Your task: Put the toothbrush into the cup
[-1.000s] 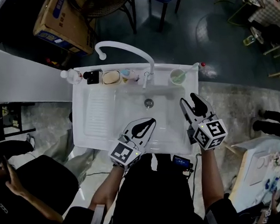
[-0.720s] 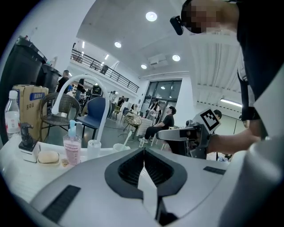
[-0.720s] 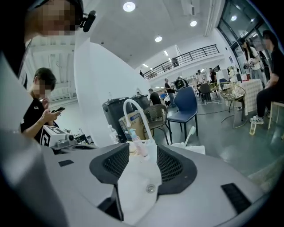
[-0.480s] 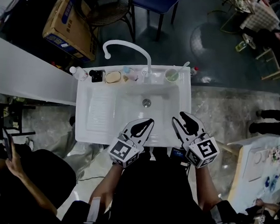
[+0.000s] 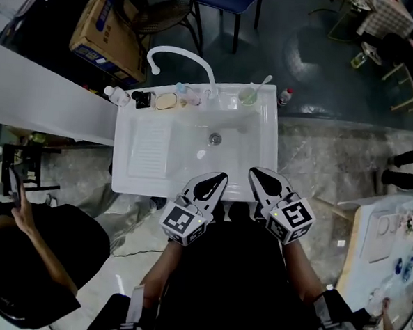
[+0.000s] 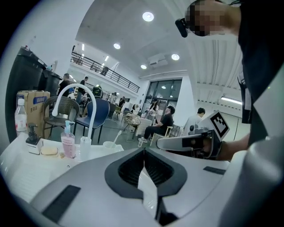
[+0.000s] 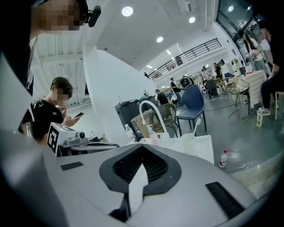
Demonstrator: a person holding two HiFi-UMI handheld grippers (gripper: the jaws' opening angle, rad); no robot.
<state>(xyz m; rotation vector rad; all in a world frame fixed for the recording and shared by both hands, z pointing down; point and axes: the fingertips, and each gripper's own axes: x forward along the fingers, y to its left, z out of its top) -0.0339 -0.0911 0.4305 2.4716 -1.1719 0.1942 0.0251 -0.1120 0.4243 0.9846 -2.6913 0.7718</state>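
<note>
Two grippers now sit side by side at the near rim of the white sink unit (image 5: 121, 183), both pulled back toward the person and well apart from the things on the far ledge. On the left, the left gripper (image 5: 222, 176) has retreated a little from the basin. Its fingers are together with nothing between them, which its own view confirms.

Just to its right, the right gripper (image 5: 252, 171) has changed most. A second ago it hung over the right part of the basin, nearer the cup, with its fingers spread wide. It has since drawn back to the near edge, and those fingers have just been closing; they now meet on nothing.

At the far right corner of the ledge, right of the curved white tap (image 5: 178, 54), stands the pale round cup (image 5: 248, 96). The light-coloured toothbrush (image 5: 262, 83) stands in it, its top leaning out to the right.

With the brush in the cup and both grippers empty and withdrawn, the task looks finished, with no step left to do.
</note>
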